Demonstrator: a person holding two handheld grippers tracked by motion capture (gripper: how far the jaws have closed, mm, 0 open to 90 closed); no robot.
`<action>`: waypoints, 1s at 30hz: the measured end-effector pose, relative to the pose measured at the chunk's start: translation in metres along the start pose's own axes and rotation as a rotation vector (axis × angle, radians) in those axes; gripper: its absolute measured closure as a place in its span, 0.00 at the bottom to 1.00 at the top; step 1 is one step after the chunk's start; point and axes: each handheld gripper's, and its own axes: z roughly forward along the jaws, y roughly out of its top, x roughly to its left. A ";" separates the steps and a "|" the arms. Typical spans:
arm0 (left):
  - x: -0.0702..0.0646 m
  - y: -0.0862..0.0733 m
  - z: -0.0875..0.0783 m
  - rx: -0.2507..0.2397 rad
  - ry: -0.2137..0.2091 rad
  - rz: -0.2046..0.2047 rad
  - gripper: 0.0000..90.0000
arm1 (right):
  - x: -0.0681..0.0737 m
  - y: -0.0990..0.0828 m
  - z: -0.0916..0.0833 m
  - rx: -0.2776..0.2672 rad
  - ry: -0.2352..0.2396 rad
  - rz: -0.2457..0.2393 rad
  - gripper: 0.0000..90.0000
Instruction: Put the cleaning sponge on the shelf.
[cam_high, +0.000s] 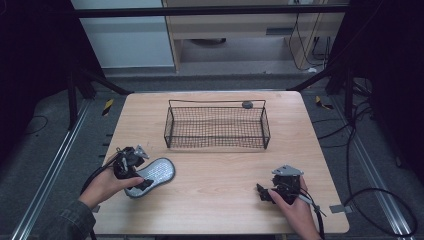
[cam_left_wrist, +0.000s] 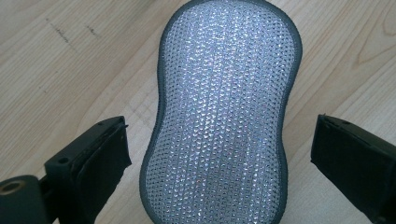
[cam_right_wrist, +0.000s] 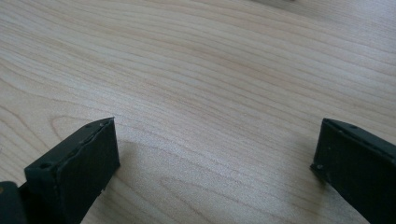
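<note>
Your wooden table (cam_high: 225, 165) stands on grey floor, a wire basket (cam_high: 217, 126) near its far edge. The silver scrubber (cam_high: 152, 176) lies by the left edge, long axis running front-left to far-right, between your released left gripper (cam_left_wrist: 219, 154). Your right gripper (cam_right_wrist: 215, 158) gapes over bare wood.

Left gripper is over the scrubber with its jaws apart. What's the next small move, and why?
Probably close the left gripper on the scrubber. Its jaws stand open on either side of the pad's near end, with gaps on both sides, and the pad lies flat on the table. Lower a touch first if the jaws are not down at the pad; their height is hard to judge. The right gripper is open over bare wood.
</note>
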 end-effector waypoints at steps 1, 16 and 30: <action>0.000 0.001 0.001 0.007 -0.003 0.003 0.04 | 0.000 0.000 0.000 0.000 0.000 0.000 0.00; 0.004 0.012 0.023 0.104 -0.040 0.054 0.04 | 0.000 0.000 0.000 0.000 0.006 -0.001 0.00; 0.005 0.014 0.036 0.151 -0.058 0.089 0.04 | 0.000 0.000 -0.001 0.001 0.007 -0.002 0.00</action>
